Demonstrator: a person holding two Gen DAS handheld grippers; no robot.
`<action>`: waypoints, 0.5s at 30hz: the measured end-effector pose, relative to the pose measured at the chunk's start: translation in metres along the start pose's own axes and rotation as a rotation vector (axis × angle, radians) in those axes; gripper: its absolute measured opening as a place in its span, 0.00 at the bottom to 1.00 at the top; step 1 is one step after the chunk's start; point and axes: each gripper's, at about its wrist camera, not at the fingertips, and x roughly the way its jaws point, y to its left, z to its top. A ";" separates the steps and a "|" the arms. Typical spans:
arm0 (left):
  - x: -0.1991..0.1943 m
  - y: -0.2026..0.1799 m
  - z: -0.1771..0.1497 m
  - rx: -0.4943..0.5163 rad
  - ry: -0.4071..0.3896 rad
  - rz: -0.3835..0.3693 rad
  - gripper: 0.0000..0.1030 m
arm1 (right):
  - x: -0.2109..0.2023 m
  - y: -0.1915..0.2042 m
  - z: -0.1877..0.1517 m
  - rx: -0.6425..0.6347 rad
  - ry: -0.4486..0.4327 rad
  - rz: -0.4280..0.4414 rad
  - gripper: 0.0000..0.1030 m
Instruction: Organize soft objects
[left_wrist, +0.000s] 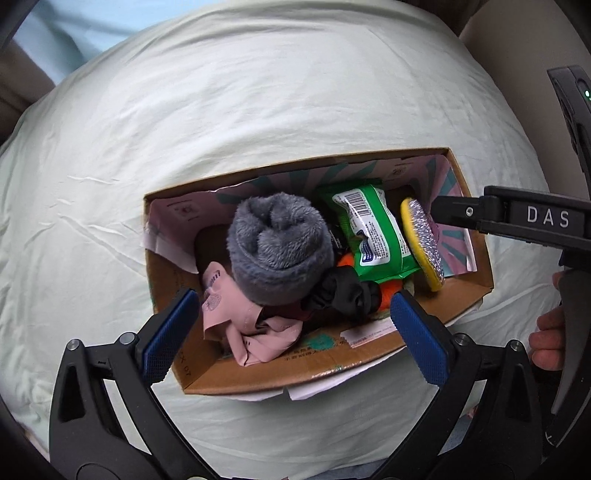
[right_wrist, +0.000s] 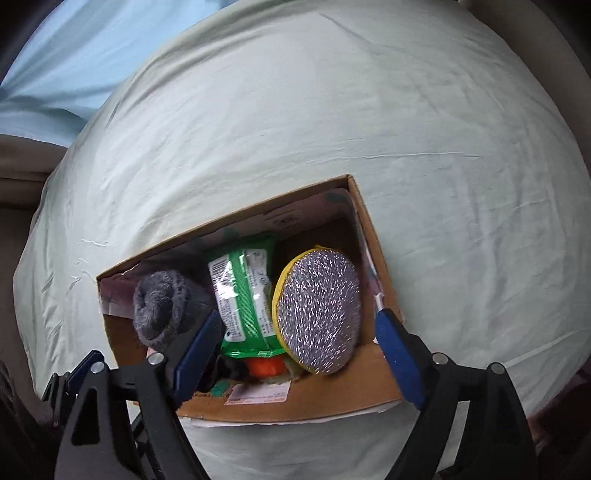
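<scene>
Box: an open cardboard box (left_wrist: 369, 354) sits on a pale green sheet (left_wrist: 258, 92), packed with soft goods.
Left end: a rolled grey fleece (left_wrist: 280, 247) lies over a crumpled pink cloth (left_wrist: 251, 328).
Middle: a green wipes packet (left_wrist: 373, 236) stands above black fabric (left_wrist: 347, 295) and something orange (right_wrist: 264, 365).
Right end: a round, yellow-rimmed scouring pad (right_wrist: 317, 310) leans on edge.
Left gripper (left_wrist: 295, 332): jaws wide apart — nothing between them, poised over the box's near wall.
Right gripper (right_wrist: 295, 354): jaws apart — straddling packet and pad, gripping neither.
</scene>
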 end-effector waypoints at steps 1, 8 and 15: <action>-0.001 0.003 -0.001 -0.004 -0.006 0.001 1.00 | -0.003 0.001 -0.002 -0.003 -0.005 0.001 0.80; -0.036 0.019 -0.004 -0.070 -0.058 -0.017 1.00 | -0.029 0.011 -0.016 -0.069 -0.055 -0.026 0.80; -0.090 0.028 -0.014 -0.107 -0.156 -0.029 1.00 | -0.081 0.031 -0.038 -0.156 -0.165 -0.052 0.80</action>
